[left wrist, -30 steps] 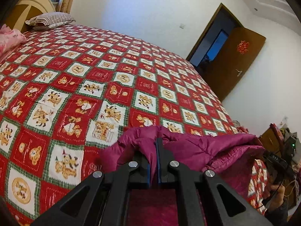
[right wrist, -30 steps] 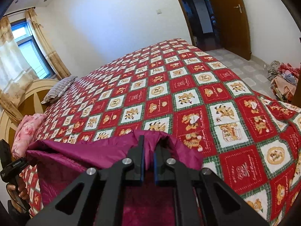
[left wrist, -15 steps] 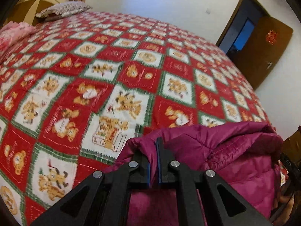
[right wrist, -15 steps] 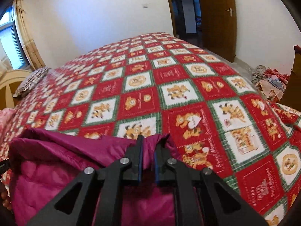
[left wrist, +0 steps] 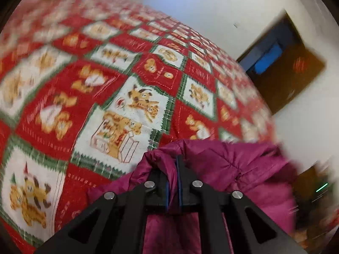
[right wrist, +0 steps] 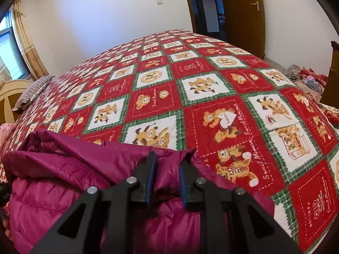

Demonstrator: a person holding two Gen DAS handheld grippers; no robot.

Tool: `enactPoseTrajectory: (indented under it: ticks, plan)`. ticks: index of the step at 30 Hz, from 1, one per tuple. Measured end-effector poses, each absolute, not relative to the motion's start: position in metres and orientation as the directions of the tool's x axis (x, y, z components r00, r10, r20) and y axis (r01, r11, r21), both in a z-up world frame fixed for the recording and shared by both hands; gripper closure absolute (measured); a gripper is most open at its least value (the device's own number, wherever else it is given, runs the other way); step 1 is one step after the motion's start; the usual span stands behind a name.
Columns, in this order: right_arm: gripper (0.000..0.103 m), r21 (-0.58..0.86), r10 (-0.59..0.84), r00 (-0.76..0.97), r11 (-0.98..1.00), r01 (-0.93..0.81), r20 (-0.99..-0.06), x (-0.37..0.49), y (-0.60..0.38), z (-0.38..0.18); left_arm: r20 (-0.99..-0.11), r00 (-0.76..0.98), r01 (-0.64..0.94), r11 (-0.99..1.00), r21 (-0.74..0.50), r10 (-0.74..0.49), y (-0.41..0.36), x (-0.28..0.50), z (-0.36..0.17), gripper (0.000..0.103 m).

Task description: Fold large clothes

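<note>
Both grippers have been lowered toward the bed [right wrist: 211, 67], and the magenta jacket [right wrist: 70, 182] is now laid at its near edge. Fabric is pinched tightly between the left gripper's [left wrist: 173, 165] fingers. The right gripper's [right wrist: 167, 163] fingers have just been spreading, with a fold of jacket lying loosely between them.

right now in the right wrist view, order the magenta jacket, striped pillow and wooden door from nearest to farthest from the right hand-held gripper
1. magenta jacket: between the right hand-held gripper fingers, near bed edge.
2. striped pillow: far left, at the headboard.
3. wooden door: upper right, beyond the bed.
</note>
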State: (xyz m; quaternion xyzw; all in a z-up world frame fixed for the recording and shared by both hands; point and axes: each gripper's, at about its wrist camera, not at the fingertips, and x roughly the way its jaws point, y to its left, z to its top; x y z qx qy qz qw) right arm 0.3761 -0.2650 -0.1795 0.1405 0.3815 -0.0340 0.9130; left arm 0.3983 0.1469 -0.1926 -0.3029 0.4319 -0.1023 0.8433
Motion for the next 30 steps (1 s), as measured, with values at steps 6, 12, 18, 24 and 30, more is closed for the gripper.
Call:
enactPoseTrajectory:
  ticks: [6, 12, 18, 24, 30]
  plan:
    - [0.056, 0.335, 0.139, 0.703, 0.931, 0.147, -0.697, 0.372, -0.276, -0.170, -0.595, 0.707, -0.127, 0.759, -0.639, -0.383, 0.200, 0.381, -0.124, 0.029]
    - [0.025, 0.401, 0.136, 0.836, 0.910, 0.106, -0.531, 0.319, -0.291, -0.102, -0.631, 0.739, -0.083, 0.897, -0.434, -0.237, 0.174, 0.358, -0.082, 0.017]
    - [0.065, 0.262, 0.227, 0.725, 0.963, -0.066, -0.650, 0.338, -0.218, -0.076, -0.687, 0.704, 0.041, 0.976, -0.212, -0.179, 0.086, 0.364, -0.103, 0.017]
    - [0.065, 0.214, 0.258, 0.639, 0.966, -0.148, -0.724, 0.386, -0.154, -0.103, -0.725, 0.681, 0.032, 0.994, -0.107, -0.100, 0.035, 0.398, -0.127, 0.017]
    - [0.071, 0.028, 0.108, 0.638, 0.991, -0.134, -0.762, 0.399, -0.142, -0.168, -0.751, 0.661, -0.026, 1.000, -0.005, 0.014, 0.035, 0.419, -0.169, 0.017]
